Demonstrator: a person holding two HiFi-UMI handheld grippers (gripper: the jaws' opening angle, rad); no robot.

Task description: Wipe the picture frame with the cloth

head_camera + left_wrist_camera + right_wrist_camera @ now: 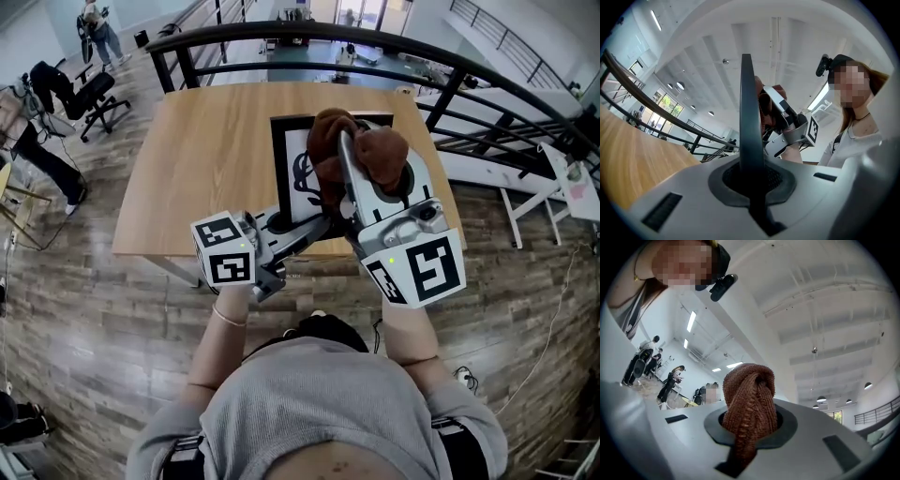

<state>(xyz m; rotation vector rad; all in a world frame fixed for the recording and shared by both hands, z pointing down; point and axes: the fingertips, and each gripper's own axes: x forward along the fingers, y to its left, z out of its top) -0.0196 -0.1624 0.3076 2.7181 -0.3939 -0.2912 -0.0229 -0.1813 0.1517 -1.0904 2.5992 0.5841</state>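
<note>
A black picture frame with a white print is over the wooden table. My left gripper is shut on its near left corner. In the left gripper view the frame shows edge-on as a dark bar rising from between the jaws. My right gripper is raised over the frame's right half and is shut on a bunched brown cloth. In the right gripper view the knitted cloth bulges up out of the jaws. The cloth hides part of the print.
A black curved railing runs behind the table. Office chairs and people stand at the far left, and a white desk is at the right. The person who holds the grippers is close behind them.
</note>
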